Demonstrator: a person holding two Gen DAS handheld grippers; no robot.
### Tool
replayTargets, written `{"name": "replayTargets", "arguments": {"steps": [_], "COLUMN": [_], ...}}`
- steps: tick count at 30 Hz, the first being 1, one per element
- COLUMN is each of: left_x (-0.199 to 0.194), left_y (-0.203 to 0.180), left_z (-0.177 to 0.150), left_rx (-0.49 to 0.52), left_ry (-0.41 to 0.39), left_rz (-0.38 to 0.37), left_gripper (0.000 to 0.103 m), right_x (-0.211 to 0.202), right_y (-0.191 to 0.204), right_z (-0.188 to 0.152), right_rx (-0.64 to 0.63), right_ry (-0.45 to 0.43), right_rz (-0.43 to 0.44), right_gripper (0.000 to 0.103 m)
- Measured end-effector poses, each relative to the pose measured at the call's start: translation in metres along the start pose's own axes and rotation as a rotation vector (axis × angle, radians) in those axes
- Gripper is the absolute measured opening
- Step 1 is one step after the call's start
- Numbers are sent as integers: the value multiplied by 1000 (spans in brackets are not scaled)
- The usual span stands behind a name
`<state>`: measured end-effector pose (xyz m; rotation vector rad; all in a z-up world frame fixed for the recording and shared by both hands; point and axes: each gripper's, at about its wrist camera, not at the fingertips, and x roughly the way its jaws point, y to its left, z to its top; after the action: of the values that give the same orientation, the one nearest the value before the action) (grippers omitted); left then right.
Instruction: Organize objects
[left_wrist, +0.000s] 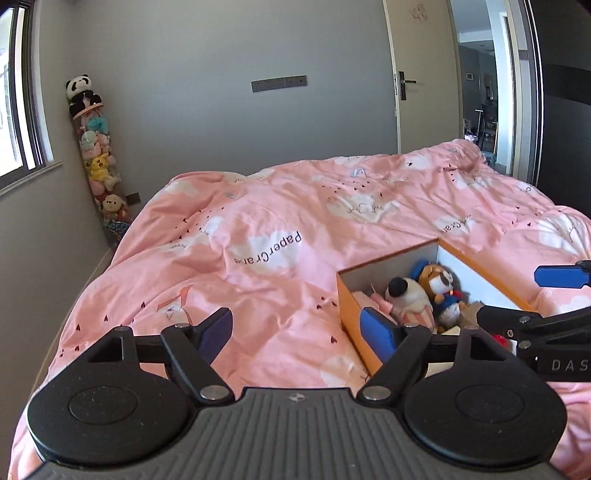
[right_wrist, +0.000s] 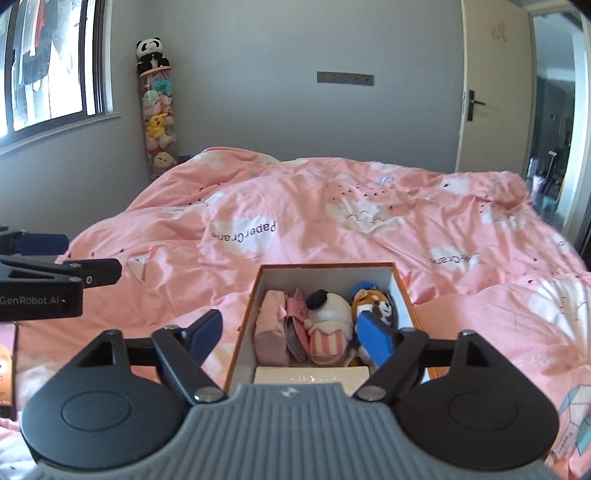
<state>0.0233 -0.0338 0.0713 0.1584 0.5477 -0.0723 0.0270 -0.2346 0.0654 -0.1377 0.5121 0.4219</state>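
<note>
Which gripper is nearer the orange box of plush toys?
Right. The right gripper hovers open directly over the orange box; the left gripper, also open, sits beside the box's left wall, above the duvet.

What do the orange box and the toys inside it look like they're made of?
The box looks like stiff cardboard: thin straight walls, matte orange outside, plain white inside. The toys, such as the cupcake and the fox, look like soft plush, with a fuzzy pile and rounded stuffed shapes. The pink pouch seems to be matte fabric, possibly suede-like.
</note>
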Motion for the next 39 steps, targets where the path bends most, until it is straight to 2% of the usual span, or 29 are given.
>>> {"name": "replayTargets", "arguments": {"steps": [7, 14, 21, 27, 39], "left_x": [18, 38, 53, 64, 63], "left_y": [-11, -7, -10, -8, -5], "left_z": [-24, -46, -62, -72, -74], "left_rx": [-53, -133, -119, -117, -127], "left_ry": [81, 178, 268, 342, 364], "left_rz": [-32, -38, -8, -22, -29], "left_gripper": [91, 91, 91, 90, 88], "right_x": [3, 16, 36, 53, 59], "right_y": [4, 4, 3, 5, 7], "right_z": [-26, -47, -59, -66, -67], "right_rx": [6, -2, 2, -5, -12], "right_ry": [43, 107, 151, 208, 220], "right_rz": [-89, -119, -123, -106, -108], "right_gripper": [86, 86, 86, 86, 86]}}
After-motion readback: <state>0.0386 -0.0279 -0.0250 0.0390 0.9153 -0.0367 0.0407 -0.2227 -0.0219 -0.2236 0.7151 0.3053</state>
